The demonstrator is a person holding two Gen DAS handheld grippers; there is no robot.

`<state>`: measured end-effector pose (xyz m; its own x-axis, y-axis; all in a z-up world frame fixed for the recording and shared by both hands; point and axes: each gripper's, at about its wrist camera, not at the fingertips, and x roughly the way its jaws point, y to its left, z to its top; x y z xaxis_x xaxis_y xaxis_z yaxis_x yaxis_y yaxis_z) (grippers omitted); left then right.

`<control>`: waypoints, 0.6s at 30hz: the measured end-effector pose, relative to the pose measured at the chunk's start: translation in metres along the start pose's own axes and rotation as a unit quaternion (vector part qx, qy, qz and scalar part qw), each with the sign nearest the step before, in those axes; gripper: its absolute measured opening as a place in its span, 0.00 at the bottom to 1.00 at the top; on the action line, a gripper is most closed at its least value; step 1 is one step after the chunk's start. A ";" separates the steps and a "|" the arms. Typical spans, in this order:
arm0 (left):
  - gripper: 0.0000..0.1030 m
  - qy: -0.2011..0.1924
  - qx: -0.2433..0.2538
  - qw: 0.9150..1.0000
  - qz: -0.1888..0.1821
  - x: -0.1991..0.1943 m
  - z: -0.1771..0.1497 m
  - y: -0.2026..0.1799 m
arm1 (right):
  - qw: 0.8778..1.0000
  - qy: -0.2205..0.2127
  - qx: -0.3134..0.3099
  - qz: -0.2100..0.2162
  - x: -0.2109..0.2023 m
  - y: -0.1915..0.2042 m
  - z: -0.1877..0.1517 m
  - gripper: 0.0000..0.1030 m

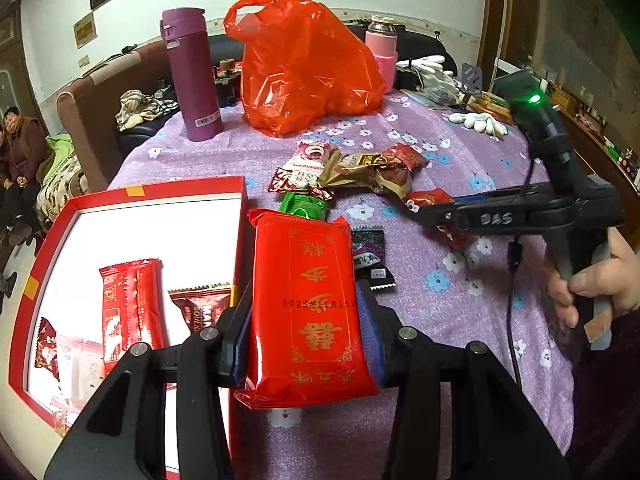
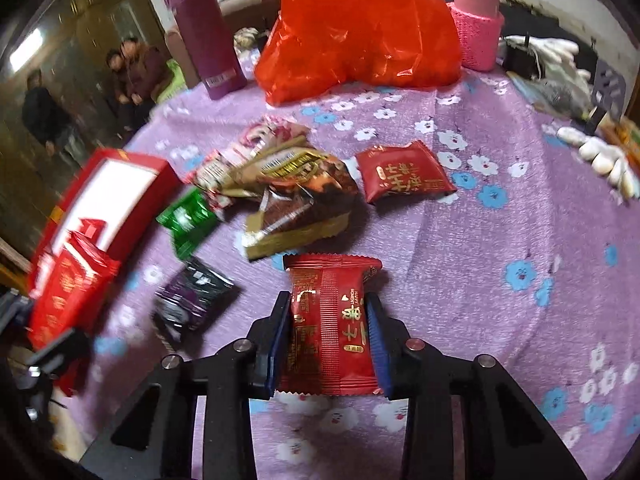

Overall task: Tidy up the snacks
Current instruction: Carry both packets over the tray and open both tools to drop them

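Left gripper (image 1: 306,332): fingers clamped on the long red packet (image 1: 308,304), long axis running straight out along the fingers, held just right of the red box (image 1: 132,194); box lies to the left, so left hand is nearer. Right gripper (image 2: 328,340): fingers pinching a small red snack (image 2: 332,320), also lengthwise, above the worktop (image 2: 480,260). Beyond: loose snack pile (image 2: 288,184), red bag (image 2: 360,24).
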<state>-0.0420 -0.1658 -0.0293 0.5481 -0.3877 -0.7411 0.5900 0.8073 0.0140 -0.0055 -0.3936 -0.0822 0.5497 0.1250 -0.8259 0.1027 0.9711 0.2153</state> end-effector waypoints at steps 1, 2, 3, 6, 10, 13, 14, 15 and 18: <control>0.42 -0.001 -0.001 1.000 0.000 -0.001 0.000 0.001 | 1.000 -0.003 0.005 0.016 -0.002 0.001 0.002 0.35; 0.42 -0.003 -0.003 1.000 -0.001 -0.002 0.001 0.003 | 0.999 -0.006 0.008 0.035 -0.004 0.001 0.003 0.35; 0.42 -0.005 -0.005 1.000 0.001 -0.004 0.001 0.005 | 0.998 -0.009 0.010 0.059 -0.007 0.002 0.004 0.35; 0.42 -0.016 -0.013 1.000 0.008 -0.012 0.003 0.016 | 0.994 -0.015 0.008 0.108 -0.013 0.007 0.004 0.35; 0.42 -0.028 -0.026 0.999 0.023 -0.022 0.002 0.034 | 0.986 -0.013 0.005 0.166 -0.016 0.024 0.001 0.35; 0.42 -0.036 -0.039 0.998 0.037 -0.030 -0.002 0.054 | 0.983 -0.012 -0.003 0.184 -0.014 0.040 -0.001 0.34; 0.42 -0.038 -0.045 0.997 0.041 -0.032 -0.004 0.061 | 0.981 -0.012 -0.005 0.192 -0.013 0.045 -0.002 0.34; 0.42 -0.039 -0.053 0.997 0.047 -0.035 -0.006 0.069 | 0.980 -0.011 -0.007 0.199 -0.013 0.050 -0.003 0.34; 0.42 -0.043 -0.071 0.995 0.058 -0.041 -0.014 0.090 | 0.974 -0.005 -0.007 0.225 -0.009 0.061 -0.005 0.34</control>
<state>-0.0194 -0.0708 -0.0074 0.6597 -0.3197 -0.6801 0.4340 0.9009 -0.0025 -0.0082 -0.3348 -0.0636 0.5440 0.5370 -0.6448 -0.1617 0.8211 0.5474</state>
